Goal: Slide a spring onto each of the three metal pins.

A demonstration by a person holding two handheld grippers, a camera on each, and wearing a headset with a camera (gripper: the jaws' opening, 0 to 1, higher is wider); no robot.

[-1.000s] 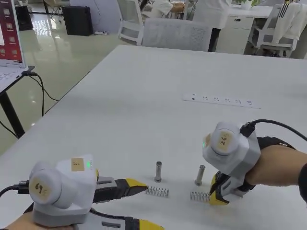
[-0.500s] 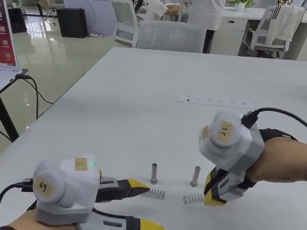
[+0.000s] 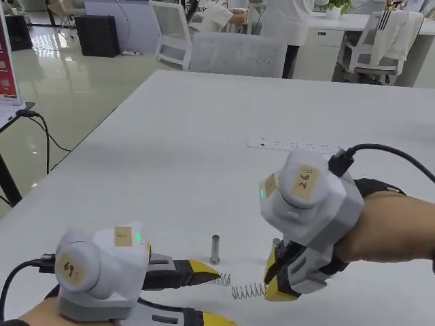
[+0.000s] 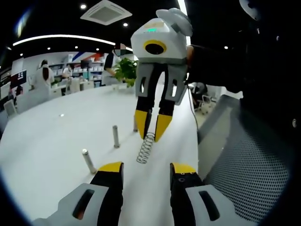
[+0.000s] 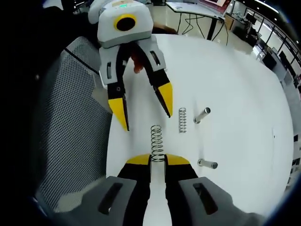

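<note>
Right hand-held gripper (image 5: 158, 161) is clamped on the very end of a spring (image 5: 156, 140). The rest of the coil sticks out ahead of the jaws, unsupported. I can't tell whether its far end touches the bench (image 3: 204, 136).

Left hand-held gripper (image 4: 146, 169) has its jaws apart and carries nothing. It faces the right one with the held spring between them.

A second spring (image 5: 182, 119) lies flat ahead of the right jaws, just beside one pin (image 5: 202, 114). Another pin (image 5: 207, 164) stands off to the side, nearer the right jaws.

Risks as I read them:
- The grip is on a few end coils only, so the spring may swivel or pop out.
- A sagging free end could miss the pin top and snag on it.
- The pins look free-standing, so a sideways shove could topple one.
- The left jaws are close enough to knock the held coil or roll the loose spring away.
</note>
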